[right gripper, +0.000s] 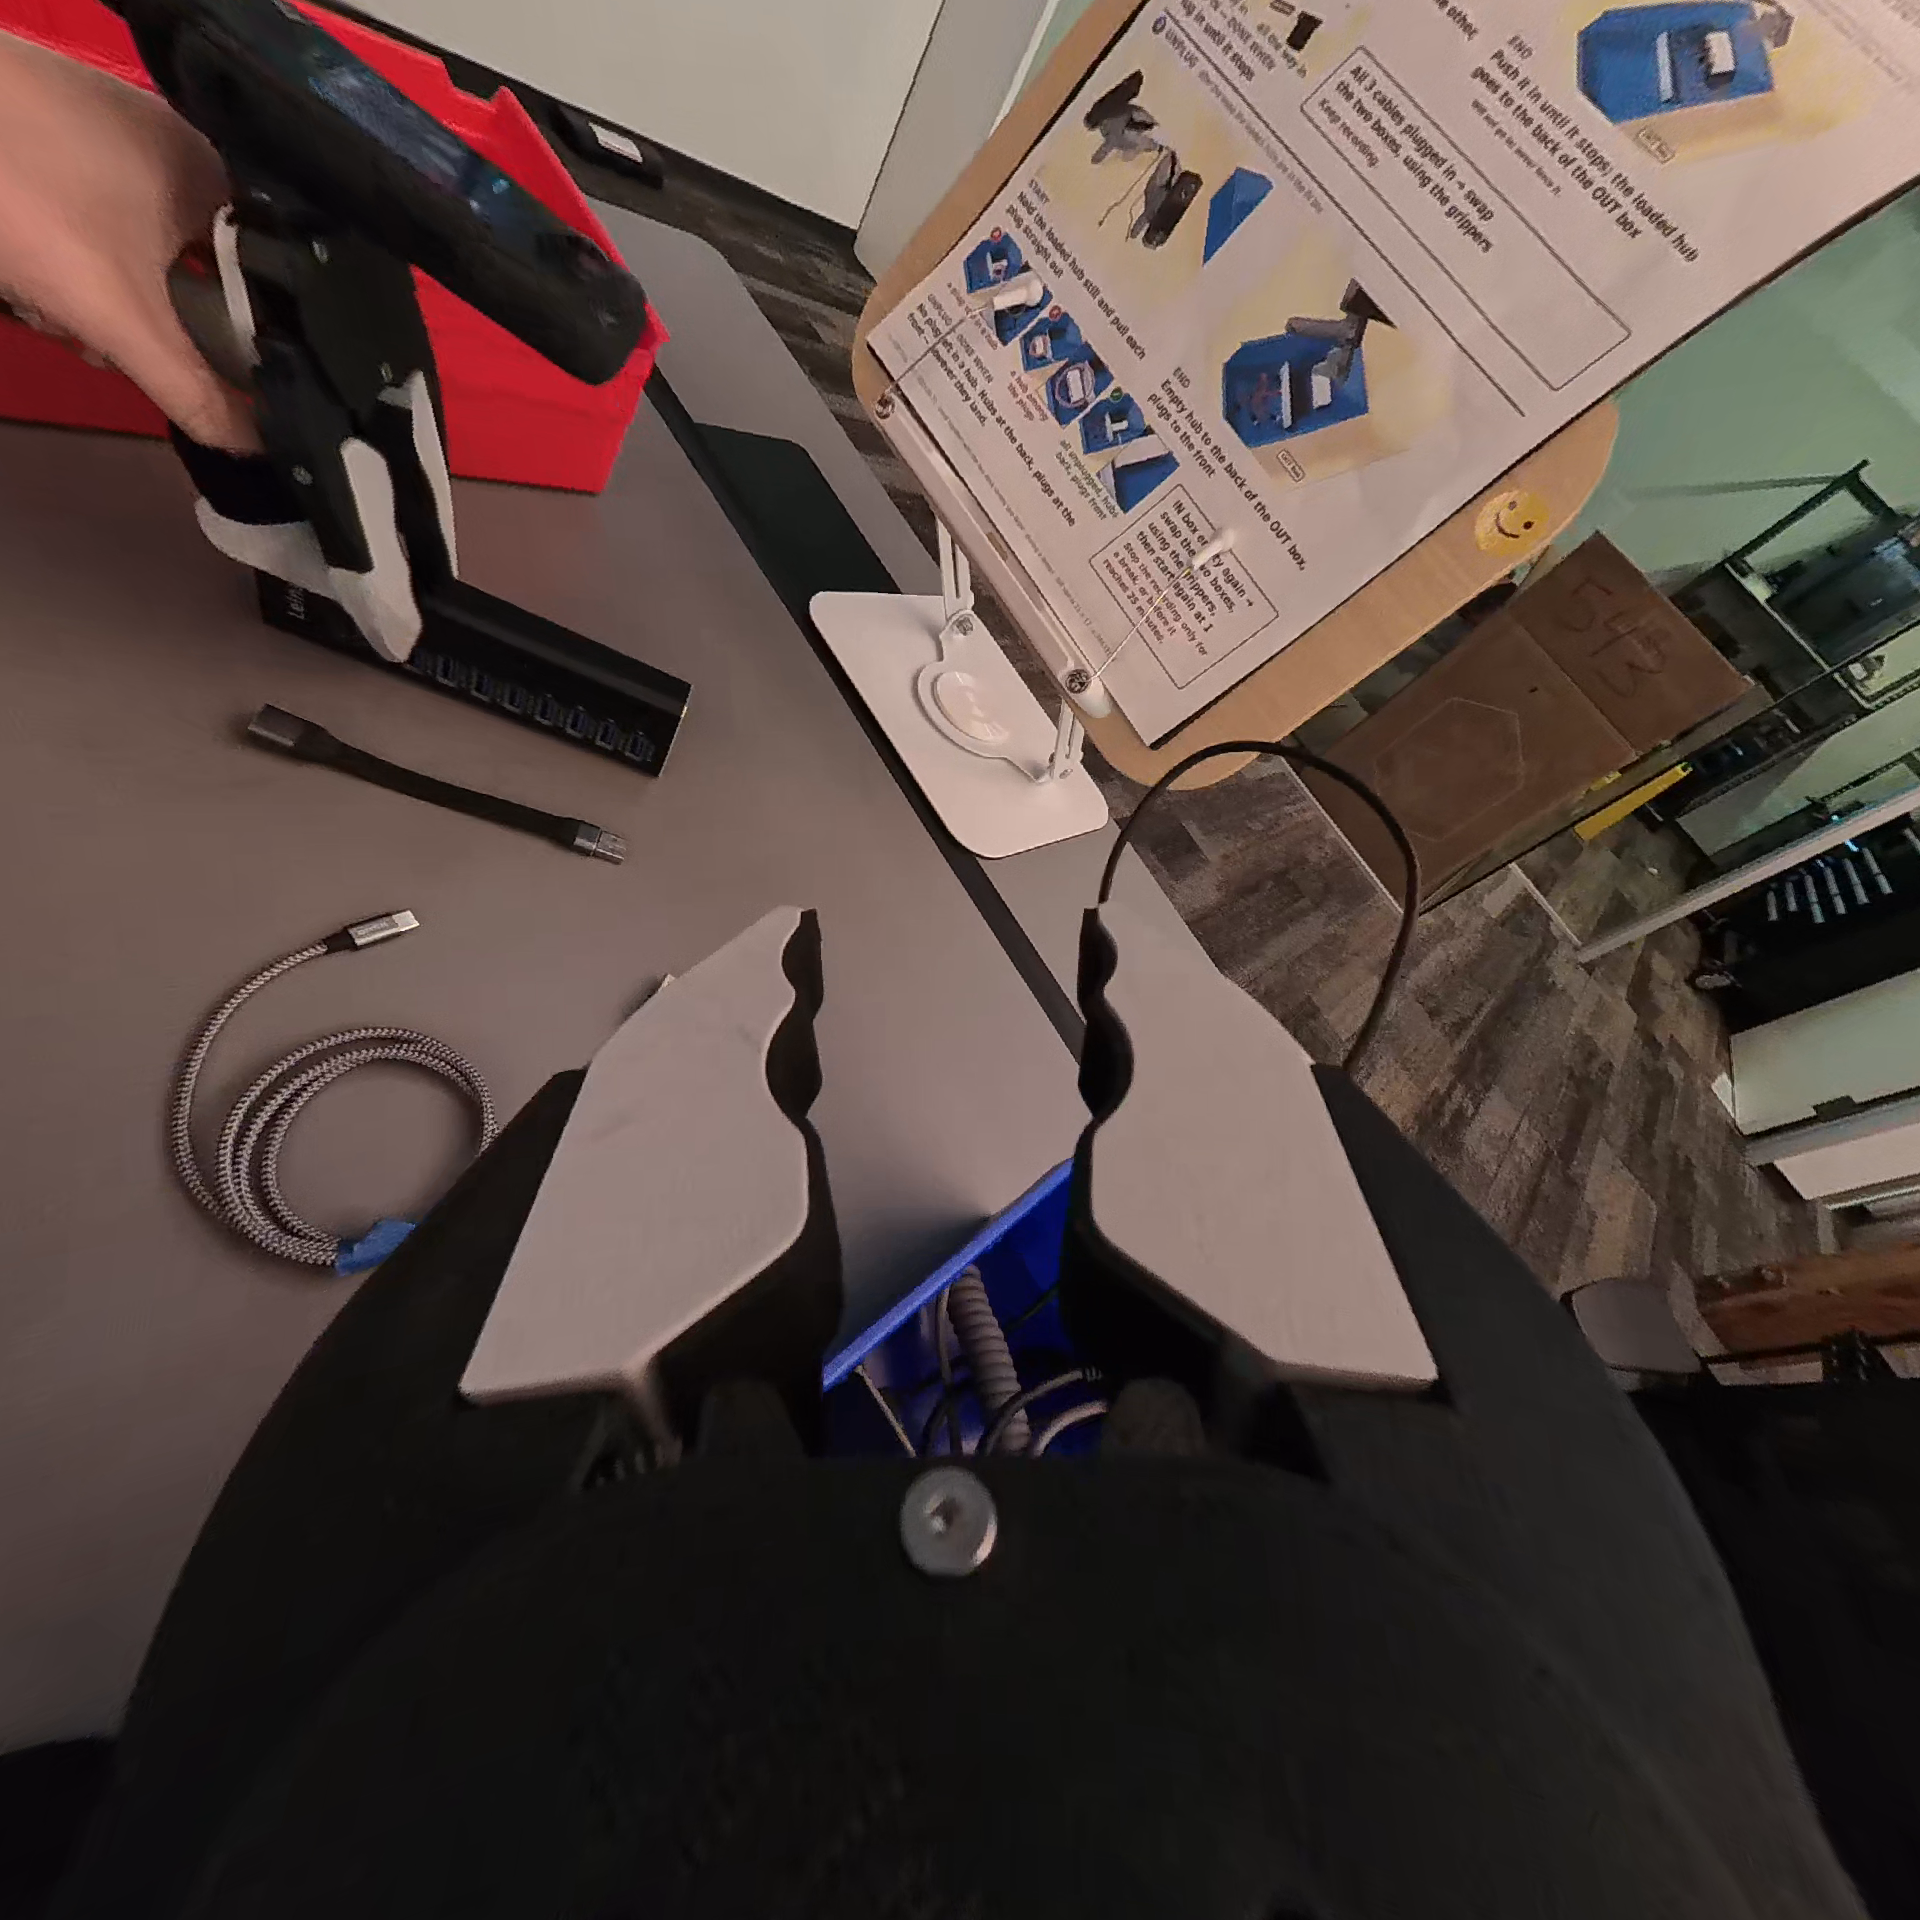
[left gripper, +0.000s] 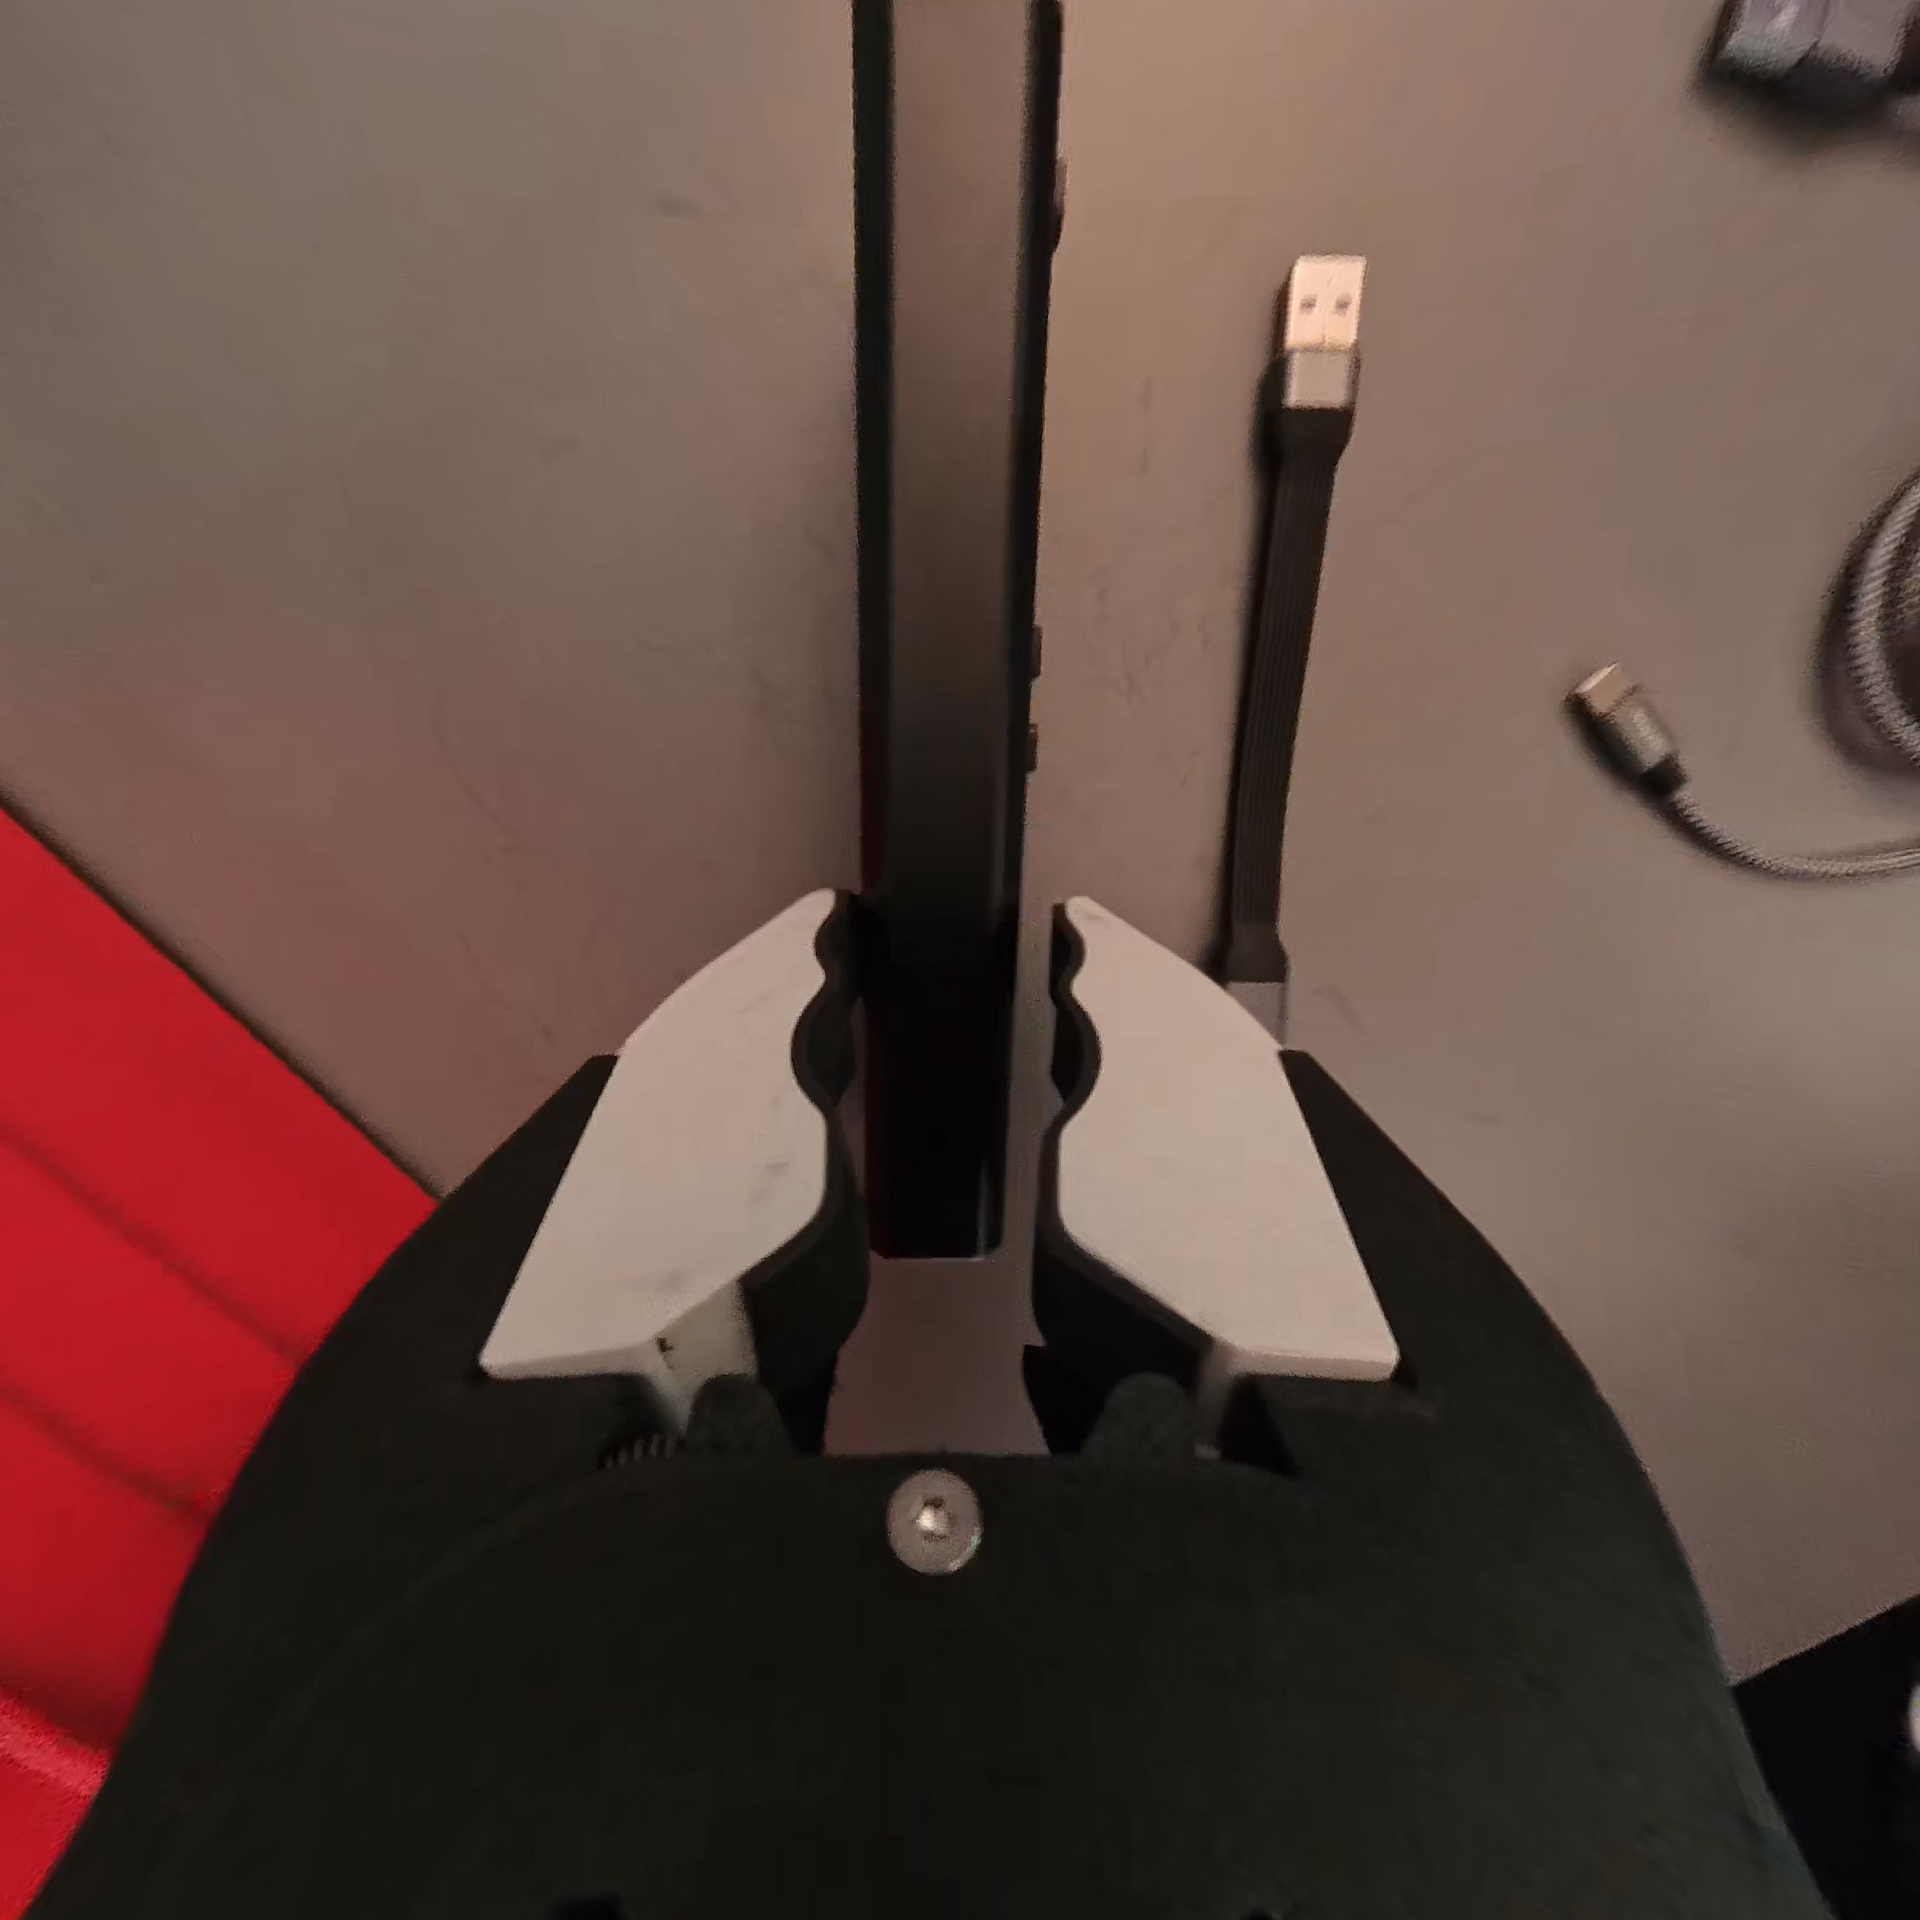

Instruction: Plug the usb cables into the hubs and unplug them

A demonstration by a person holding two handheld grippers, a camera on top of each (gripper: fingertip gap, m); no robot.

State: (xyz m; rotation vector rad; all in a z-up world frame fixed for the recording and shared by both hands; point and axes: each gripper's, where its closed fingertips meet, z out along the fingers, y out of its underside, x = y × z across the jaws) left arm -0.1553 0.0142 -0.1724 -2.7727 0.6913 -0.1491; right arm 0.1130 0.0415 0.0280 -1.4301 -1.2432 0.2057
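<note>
I've got the left gripper (left gripper: 951,1023) down on the near end of the long black hub (left gripper: 951,520), its fingers (left gripper: 717,1122) set either side of the bar; the left one is against it, a sliver of gap shows at the right one, so I can't tell if it's truly clamped. The hub lies flat on the grey surface (left gripper: 416,468), close to the red bin (right gripper: 520,353) at the far left corner. Just right of the hub lies the short flat black cable (left gripper: 1273,665), its metal plug free, unplugged. Further right, the braided grey cable (right gripper: 312,1101) sits coiled, its plug loose too. My right gripper (right gripper: 951,1023) hovers above the surface's right edge over the blue bin (right gripper: 966,1257), fingers spread apart, holding nothing.
</note>
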